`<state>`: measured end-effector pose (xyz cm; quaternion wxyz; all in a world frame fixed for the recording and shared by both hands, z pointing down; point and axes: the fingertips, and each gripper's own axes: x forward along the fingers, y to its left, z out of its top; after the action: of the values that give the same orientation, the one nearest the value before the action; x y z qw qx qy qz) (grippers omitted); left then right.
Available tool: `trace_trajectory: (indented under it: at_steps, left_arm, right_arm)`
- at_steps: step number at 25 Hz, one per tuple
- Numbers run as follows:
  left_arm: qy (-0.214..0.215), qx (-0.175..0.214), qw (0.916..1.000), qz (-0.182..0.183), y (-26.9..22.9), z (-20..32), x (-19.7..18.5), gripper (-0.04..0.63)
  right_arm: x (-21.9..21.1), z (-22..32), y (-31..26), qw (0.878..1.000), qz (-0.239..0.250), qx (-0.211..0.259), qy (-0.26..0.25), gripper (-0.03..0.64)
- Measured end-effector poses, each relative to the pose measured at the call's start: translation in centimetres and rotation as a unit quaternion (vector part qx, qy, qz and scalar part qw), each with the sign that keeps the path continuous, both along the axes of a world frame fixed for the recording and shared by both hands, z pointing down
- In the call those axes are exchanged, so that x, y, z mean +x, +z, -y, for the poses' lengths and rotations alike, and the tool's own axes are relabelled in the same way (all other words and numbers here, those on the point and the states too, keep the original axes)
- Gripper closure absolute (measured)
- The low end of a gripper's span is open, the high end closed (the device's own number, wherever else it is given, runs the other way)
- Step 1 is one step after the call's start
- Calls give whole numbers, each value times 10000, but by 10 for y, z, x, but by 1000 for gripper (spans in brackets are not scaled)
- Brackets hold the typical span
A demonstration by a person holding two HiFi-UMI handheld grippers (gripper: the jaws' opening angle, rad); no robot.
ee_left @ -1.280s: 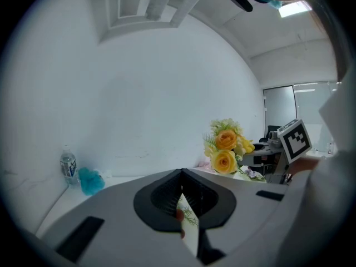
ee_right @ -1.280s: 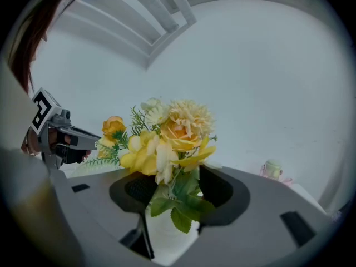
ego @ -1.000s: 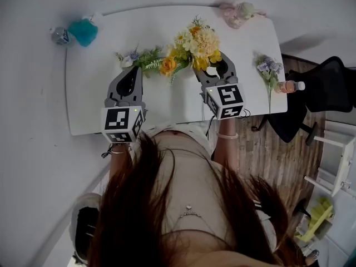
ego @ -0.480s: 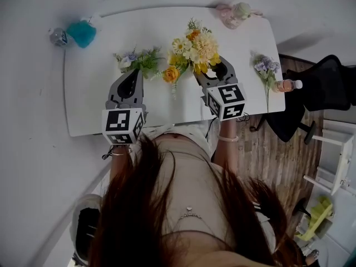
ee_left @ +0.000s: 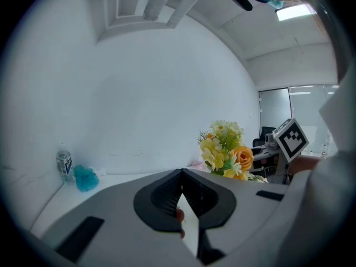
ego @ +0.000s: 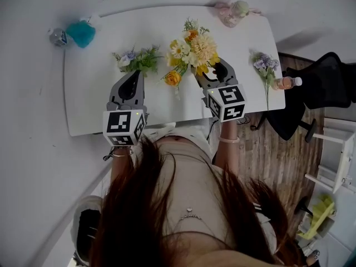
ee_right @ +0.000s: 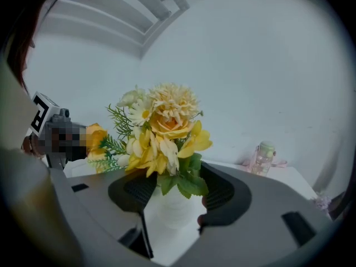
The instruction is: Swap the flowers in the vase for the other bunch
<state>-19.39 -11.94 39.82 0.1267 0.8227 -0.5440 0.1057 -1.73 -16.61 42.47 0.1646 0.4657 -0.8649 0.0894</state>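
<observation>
Your right gripper clamps the white vase; your left gripper is closed, empty. White table against white wall; black chair on wood floor.

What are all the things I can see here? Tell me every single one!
table: one, white, under everything
yellow bunch: one, yellow and orange, standing in the vase
vase: one, white, mid-table, between the right gripper's jaws
small bunch: one, white-purple with green leaves, lying left of the vase
purple sprig: one, purple, lying near the table's right end
water bottle: one, clear, far left corner
teal thing: one, teal, beside the water bottle
pink bottle: one, green cap, far edge
small bottle: one, pinkish, white cap, right edge
office chair: one, black, right of the table
left gripper: grey, shut, empty
right gripper: grey, shut on the vase
</observation>
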Motion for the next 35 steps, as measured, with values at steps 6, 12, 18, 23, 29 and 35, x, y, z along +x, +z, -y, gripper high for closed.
trace_trajectory:
  at_steps: [6,12,18,23,29,35]
  left_arm:
    - [151,217,9996,-86,-4,-6,5,592]
    - [52,365,9993,-97,-12,-13,7,592]
    - [-116,336,9993,-81,-14,-29,15,592]
    - [-181,390,9990,-121,-24,-54,39,592]
    - [-325,488,9982,-98,-36,-95,63,592]
    - [-434,488,9979,30,-34,-132,77,592]
  right_arm:
    - [11,-8,5,9996,-177,-152,163,373]
    - [20,-16,10,9992,-227,-255,223,373]
    - [28,-39,11,9991,-278,-307,71,373]
    - [44,-66,3,9996,-114,-247,-33,387]
    - [59,-101,-18,9998,24,28,-211,419]
    - [74,-134,-31,9992,0,376,-158,476]
